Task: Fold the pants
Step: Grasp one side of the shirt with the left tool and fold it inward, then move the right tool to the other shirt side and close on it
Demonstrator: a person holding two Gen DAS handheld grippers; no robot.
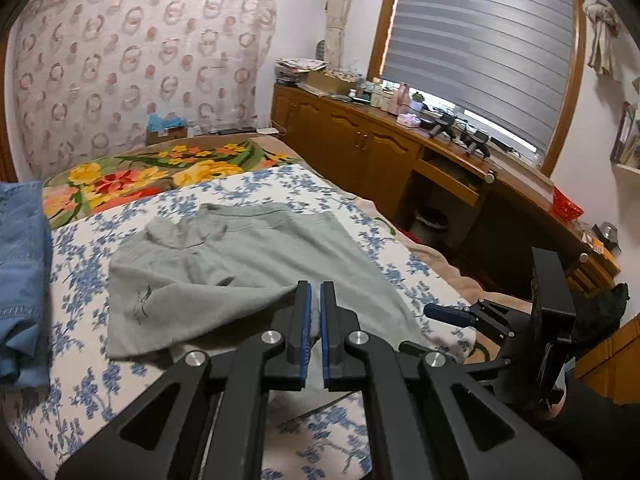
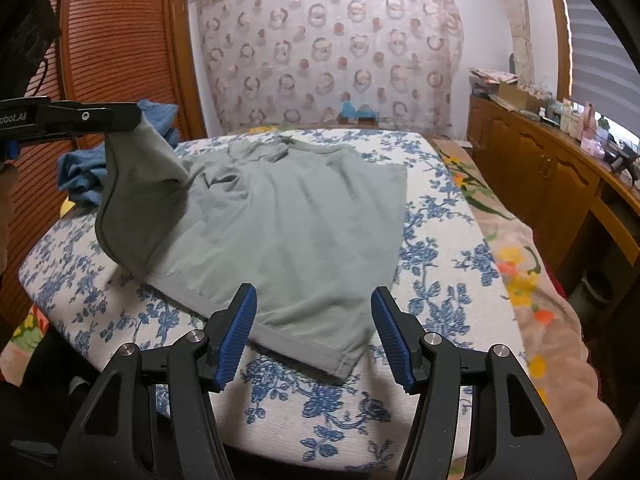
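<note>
My left gripper [image 1: 316, 312] pinches one corner of the grey-green pants [image 2: 288, 216], lifting it off the floral bed cover [image 2: 440, 264]. My right gripper [image 2: 314, 334] hangs half-open over the near hem, gripping nothing. Risk: the thin pinch slips, or pulling drags the pants crooked. Bedroom, wooden cabinets [image 1: 360, 148], denim pile [image 1: 20, 280].

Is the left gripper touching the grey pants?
Touching. The right wrist view shows the left gripper clamped on a raised corner of the grey pants; the left wrist view shows cloth between its shut jaws.
</note>
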